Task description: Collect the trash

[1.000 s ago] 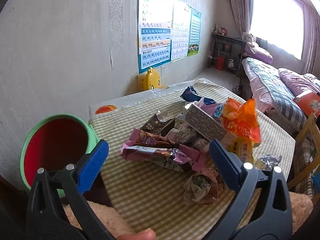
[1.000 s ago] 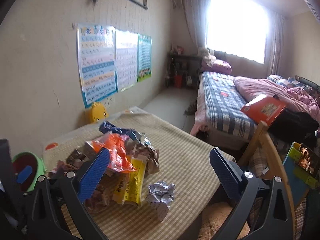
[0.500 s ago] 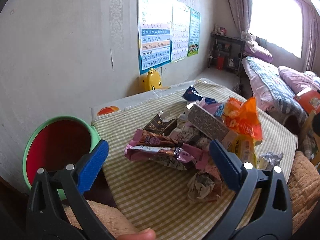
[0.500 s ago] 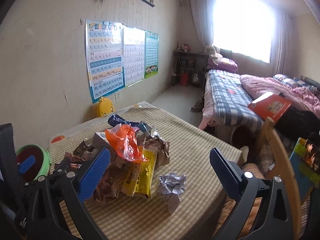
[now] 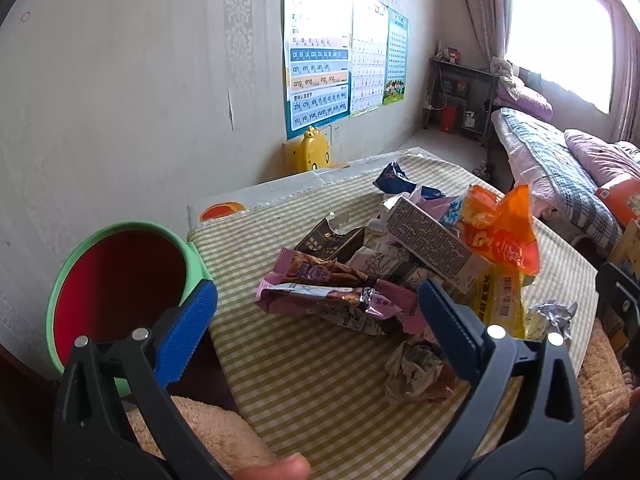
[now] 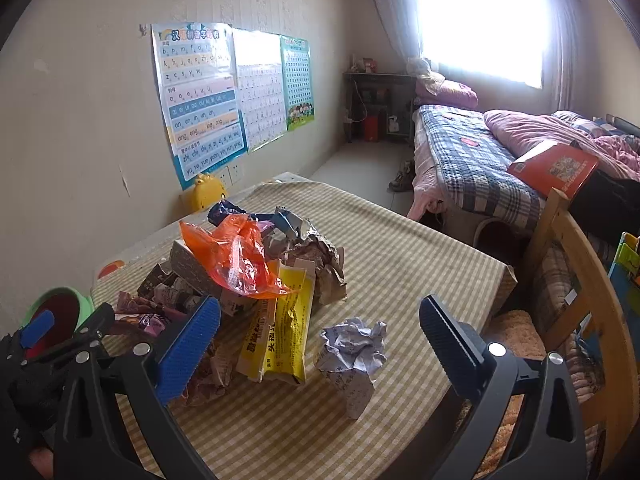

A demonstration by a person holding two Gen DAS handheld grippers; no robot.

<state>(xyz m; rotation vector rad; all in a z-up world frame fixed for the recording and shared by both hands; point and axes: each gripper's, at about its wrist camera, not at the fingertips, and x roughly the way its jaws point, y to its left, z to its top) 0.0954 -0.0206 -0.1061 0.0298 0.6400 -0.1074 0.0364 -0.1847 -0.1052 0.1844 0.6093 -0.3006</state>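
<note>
Bedroom light from a bright window falls on a checked tablecloth [image 6: 400, 256] covering the table, where a heap of trash sits toward the wall-side edge. In the heap are an orange bag [image 6: 236, 256], a yellow packet [image 6: 286, 328], a grey box [image 5: 434, 242] and purple wrappers [image 5: 320, 292]; a white paper ball [image 6: 352, 346] lies apart from the heap, nearer the front edge, and a brownish wad [image 5: 416, 366] lies at the heap's near side. A green bin [image 5: 116, 284] with a red inside stands off the table's left corner, its mouth open and nothing visible in it.

Over the last second both cameras have drawn closer to the table: the heap now fills more of each view, and the right gripper [image 6: 320, 334] has swung so that the paper ball lies between its fingers in the picture, though well ahead of them and untouched. The left gripper [image 5: 316, 324] frames the purple wrappers in the same way. Both sets of jaws stand wide apart and hold nothing.

So nothing has been collected yet; this reads as the approach to a first pick. The paper ball looks the easiest target for the right side, being loose and alone, while the left sits closest to the bin for the drop.
</note>
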